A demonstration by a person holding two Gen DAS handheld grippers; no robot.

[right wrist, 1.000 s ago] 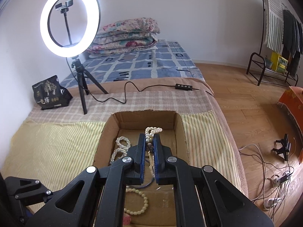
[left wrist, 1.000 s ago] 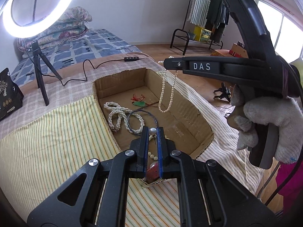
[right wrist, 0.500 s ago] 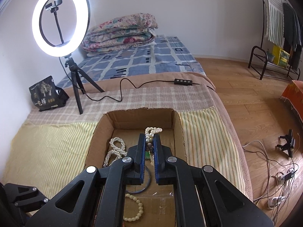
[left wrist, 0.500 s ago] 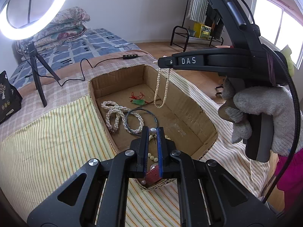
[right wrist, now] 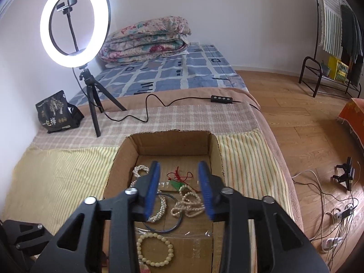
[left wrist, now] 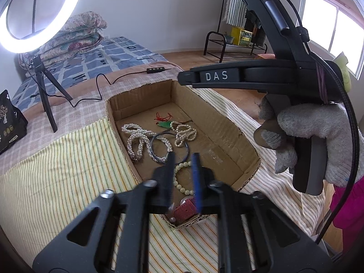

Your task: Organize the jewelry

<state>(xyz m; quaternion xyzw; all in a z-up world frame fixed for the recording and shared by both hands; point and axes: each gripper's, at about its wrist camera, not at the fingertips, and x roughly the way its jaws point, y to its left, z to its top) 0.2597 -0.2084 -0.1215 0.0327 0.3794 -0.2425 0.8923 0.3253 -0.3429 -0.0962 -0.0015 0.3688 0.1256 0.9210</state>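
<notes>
A shallow cardboard box [left wrist: 218, 122] [right wrist: 213, 145] lies on the bed. In it lie a small pearl necklace [left wrist: 183, 133] [right wrist: 188, 202], a longer pearl strand [left wrist: 136, 138] [right wrist: 140, 170], a dark hoop [left wrist: 169, 146], a cream bead bracelet [left wrist: 179, 178] [right wrist: 154, 249], a green pendant on red cord [left wrist: 165, 122] [right wrist: 178, 183] and a red pouch [left wrist: 185, 210]. My left gripper [left wrist: 183, 157] is open and empty over the box's near end. My right gripper [right wrist: 178, 166] is open and empty above the small pearl necklace; it also shows in the left wrist view [left wrist: 250, 77], held by a gloved hand.
A ring light on a tripod [right wrist: 75, 22] stands at the back left, with its cable and remote [right wrist: 221, 99] across the bed. A black pouch [right wrist: 56, 116] sits by the wall. Folded quilts [right wrist: 147, 38] lie behind. The floor [right wrist: 307, 136] with cables is to the right.
My right gripper opened and the small pearl necklace dropped from it into the box. My left gripper opened as well and let go of the bead bracelet.
</notes>
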